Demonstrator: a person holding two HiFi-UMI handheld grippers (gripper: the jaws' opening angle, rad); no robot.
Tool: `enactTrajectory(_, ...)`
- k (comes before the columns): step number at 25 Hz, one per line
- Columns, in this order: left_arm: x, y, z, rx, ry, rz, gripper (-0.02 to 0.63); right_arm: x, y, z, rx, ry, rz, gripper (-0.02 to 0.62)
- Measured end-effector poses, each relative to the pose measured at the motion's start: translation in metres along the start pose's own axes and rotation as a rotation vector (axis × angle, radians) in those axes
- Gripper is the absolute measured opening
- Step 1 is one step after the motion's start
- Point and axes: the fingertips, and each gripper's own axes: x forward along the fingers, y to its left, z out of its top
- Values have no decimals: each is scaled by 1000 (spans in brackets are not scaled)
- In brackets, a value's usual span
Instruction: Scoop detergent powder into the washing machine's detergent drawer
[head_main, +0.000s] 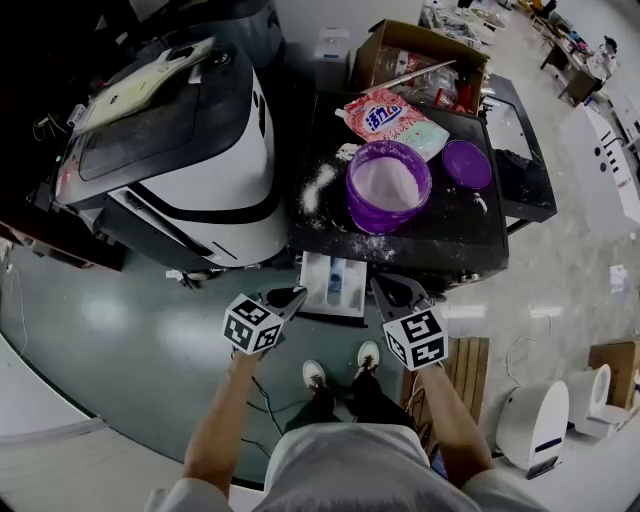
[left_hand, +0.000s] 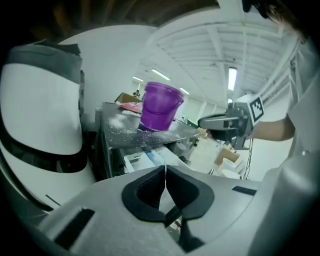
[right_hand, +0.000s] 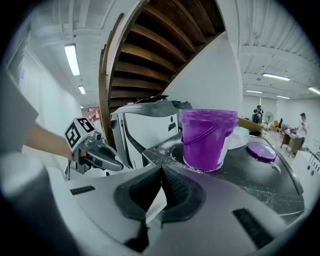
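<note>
Surface: black bench (head_main: 440, 235), dusted with spilled powder (head_main: 318, 186); glossy grey floor (head_main: 120, 340) below; white machine (head_main: 200, 170) at its left.
Arms: both forearms reach forward; left tongs (head_main: 292, 296) and right tongs (head_main: 383, 288) at the bench's front edge, each pressed together, empty.
Detergent drawer (head_main: 333, 285): open between them.
Purple bucket (head_main: 353, 195): upright on bench, holding white detergent (head_main: 390, 180); purple lid (head_main: 467, 164) beside, detergent bag (head_main: 392, 120) behind.

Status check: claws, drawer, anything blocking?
Both shut, empty: left claw and right claw flank the open detergent drawer. Purple bucket uncovered on the black top, lid beside it. Spilled powder up top; nothing blocking the drawer.
</note>
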Motion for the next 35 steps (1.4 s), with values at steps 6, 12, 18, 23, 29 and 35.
enactTrajectory(6,9,-2,-12,150,80,35,14,-3,4,-12,-1,26,10,-3)
enactTrajectory(12,16,-11,-23,388,183,73,14,-10,0,-21,6,34,5,-3)
enactTrajectory(18,18,-18,-26,579,256,103,14,-15,-3,-19,5,24,-11,-3)
enactTrajectory(23,18,-25,-28,751,294,111,14,-19,-5,-21,7,26,-18,-3)
enactTrajectory(29,17,-31,-30,997,340,127,14,-18,-5,-22,9,27,-23,-3)
enactTrajectory(35,13,-36,-21,1129,299,171,14,-18,-3,-22,9,28,-30,-3)
